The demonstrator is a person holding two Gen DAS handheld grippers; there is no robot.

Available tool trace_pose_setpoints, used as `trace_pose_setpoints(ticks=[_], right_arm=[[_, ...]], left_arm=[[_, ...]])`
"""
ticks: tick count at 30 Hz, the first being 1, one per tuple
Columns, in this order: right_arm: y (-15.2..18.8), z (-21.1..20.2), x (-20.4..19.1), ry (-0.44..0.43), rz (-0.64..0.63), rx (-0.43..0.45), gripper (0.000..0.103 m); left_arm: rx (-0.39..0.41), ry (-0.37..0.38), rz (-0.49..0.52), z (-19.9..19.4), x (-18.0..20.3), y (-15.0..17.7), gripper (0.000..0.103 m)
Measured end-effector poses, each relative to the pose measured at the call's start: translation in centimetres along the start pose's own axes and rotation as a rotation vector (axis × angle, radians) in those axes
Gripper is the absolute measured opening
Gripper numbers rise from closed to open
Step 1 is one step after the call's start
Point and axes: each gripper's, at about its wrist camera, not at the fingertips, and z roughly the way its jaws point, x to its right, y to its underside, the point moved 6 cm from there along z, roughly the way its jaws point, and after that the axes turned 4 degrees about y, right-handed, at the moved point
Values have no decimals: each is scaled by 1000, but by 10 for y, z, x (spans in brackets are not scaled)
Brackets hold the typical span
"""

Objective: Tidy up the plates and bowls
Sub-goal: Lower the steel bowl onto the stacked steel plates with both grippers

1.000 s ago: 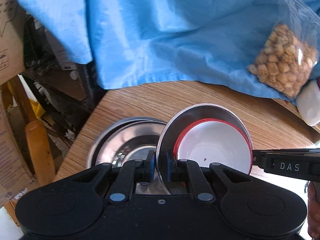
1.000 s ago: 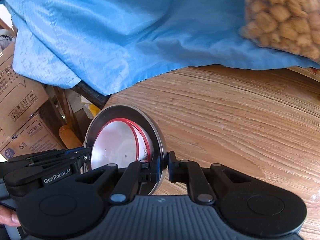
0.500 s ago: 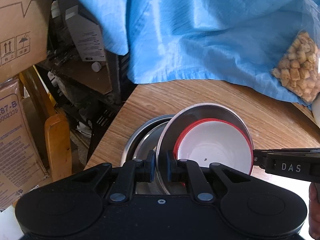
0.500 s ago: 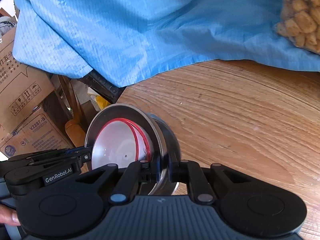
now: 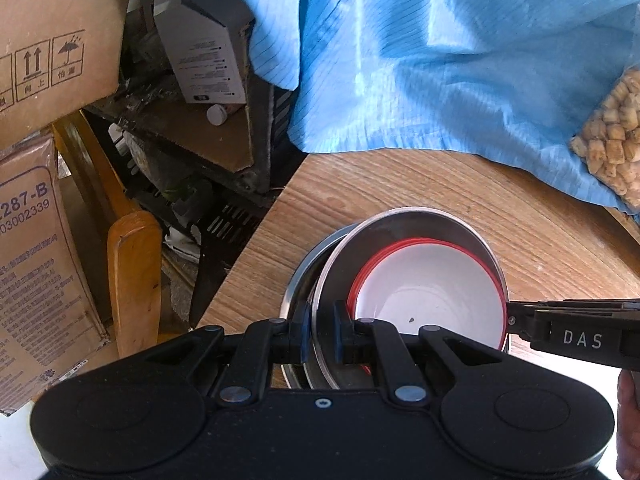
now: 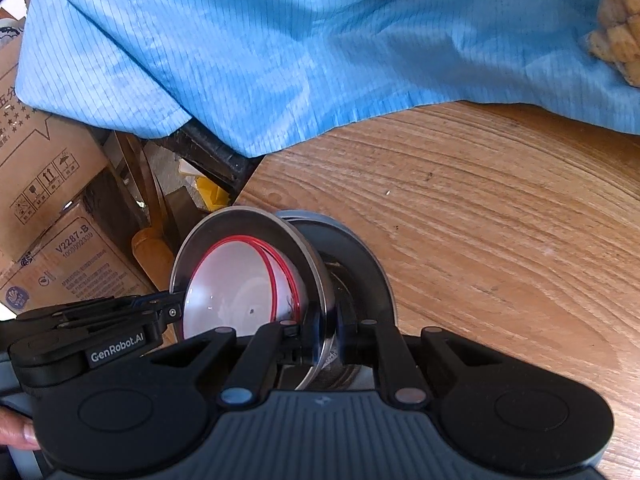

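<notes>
Two tools hold one shiny metal bowl [image 5: 412, 232] by its rim. The left tool [image 5: 320, 330] is clamped on the near left part of the rim, with one finger inside the bowl and one outside. The right tool [image 6: 328, 334] is clamped on the other side of the same rim, and its tip shows at the right edge of the left view.

Inside the metal bowl sit white bowls with red rims [image 5: 428, 300]. At least two red rims show, one tucked into the other. A tiny dark speck lies on the white inside.

The metal bowl tilts over a second metal bowl [image 6: 352, 256] that rests on the wooden surface [image 6: 500, 220], near its left edge. The tilted bowl partly covers the one below, but it does not look like it sits flat in it yet.

So the small bowls are already nested, and the stack looks almost ready to drop into the bottom bowl. What seems left is to lower it until it sits level, then let go with both tools. No plates show in either view, so it is hard to say if any still need sorting.

A blue cloth [image 5: 460, 60] lies at the far side of the surface, with a clear bag of brown snacks [image 5: 614, 132] on the far right. Cardboard boxes [image 5: 52, 40] stand off to the left.
</notes>
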Motion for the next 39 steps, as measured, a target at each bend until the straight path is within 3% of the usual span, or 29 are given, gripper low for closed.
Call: trace_pose_setpoints(ticks=[35, 39], right_arm=[[-9, 10, -3, -15, 27, -26, 12], [-9, 8, -5, -4, 20, -18, 13]], left_arm=[[26, -26, 35, 2, -4, -8, 11], [25, -43, 35, 3, -4, -8, 18]])
